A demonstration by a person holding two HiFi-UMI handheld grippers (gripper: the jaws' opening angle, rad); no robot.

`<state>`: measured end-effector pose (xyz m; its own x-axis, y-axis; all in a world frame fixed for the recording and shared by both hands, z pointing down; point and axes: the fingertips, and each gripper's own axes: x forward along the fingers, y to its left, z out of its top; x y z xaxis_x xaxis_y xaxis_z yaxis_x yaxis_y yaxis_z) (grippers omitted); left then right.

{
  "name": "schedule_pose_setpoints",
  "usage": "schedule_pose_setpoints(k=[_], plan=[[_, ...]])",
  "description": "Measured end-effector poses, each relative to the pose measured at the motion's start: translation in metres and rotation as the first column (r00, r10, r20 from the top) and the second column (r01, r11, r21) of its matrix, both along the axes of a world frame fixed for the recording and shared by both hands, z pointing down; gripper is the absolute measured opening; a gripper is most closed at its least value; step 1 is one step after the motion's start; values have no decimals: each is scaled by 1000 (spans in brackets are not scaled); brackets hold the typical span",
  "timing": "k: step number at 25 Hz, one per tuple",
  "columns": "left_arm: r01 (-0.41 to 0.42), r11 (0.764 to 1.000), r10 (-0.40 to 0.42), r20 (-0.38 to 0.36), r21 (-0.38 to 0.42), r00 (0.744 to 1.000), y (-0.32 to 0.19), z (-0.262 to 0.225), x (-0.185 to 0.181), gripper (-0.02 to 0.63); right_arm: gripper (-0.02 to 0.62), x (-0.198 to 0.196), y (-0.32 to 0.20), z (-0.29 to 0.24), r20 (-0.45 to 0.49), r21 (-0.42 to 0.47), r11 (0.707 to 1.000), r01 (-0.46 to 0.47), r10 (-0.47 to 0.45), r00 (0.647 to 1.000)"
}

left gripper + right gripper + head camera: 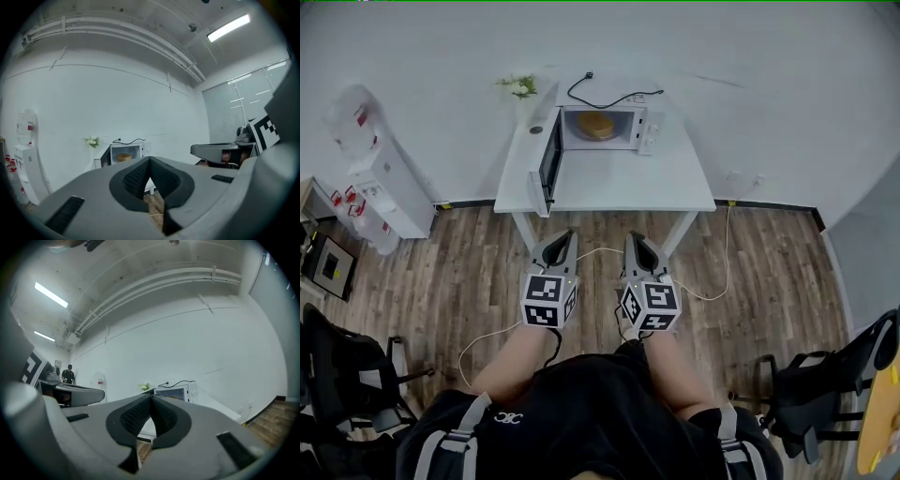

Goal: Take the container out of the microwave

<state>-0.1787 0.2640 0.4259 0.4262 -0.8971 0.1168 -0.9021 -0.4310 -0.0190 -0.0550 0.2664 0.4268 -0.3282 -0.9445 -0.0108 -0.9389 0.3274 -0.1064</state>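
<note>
Left gripper (563,236) and right gripper (636,240) both pinched closed, empty (nowhere near yet); door (549,164) at 11 o'clock could get clipped reaching the container (597,125).

A round tan container (597,126) sits inside the white microwave (639,127). The microwave's door (549,164) stands wide open, swung leftward.

Wood-plank floor (769,272), smooth white table (628,180)

Head view looks steeply down, 2 gripper views look level, all share the far microwave (637,127)
</note>
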Motion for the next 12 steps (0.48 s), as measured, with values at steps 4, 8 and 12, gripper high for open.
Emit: schedule_pose_setpoints(k=[4, 8, 12], plan=[[1, 1000, -1, -4, 1, 1000, -15, 1, -2, 14, 5, 0, -15, 3, -6, 0, 1000, -5, 5, 1000], [0, 1000, 0, -1, 7, 1000, -36, 5, -1, 14, 5, 1, -35, 5, -10, 11, 1000, -2, 2, 1000], [6, 1000, -6, 8, 8, 1000, -69, 8, 5, 14, 5, 7, -72, 6, -8, 16, 1000, 5, -4, 1000]])
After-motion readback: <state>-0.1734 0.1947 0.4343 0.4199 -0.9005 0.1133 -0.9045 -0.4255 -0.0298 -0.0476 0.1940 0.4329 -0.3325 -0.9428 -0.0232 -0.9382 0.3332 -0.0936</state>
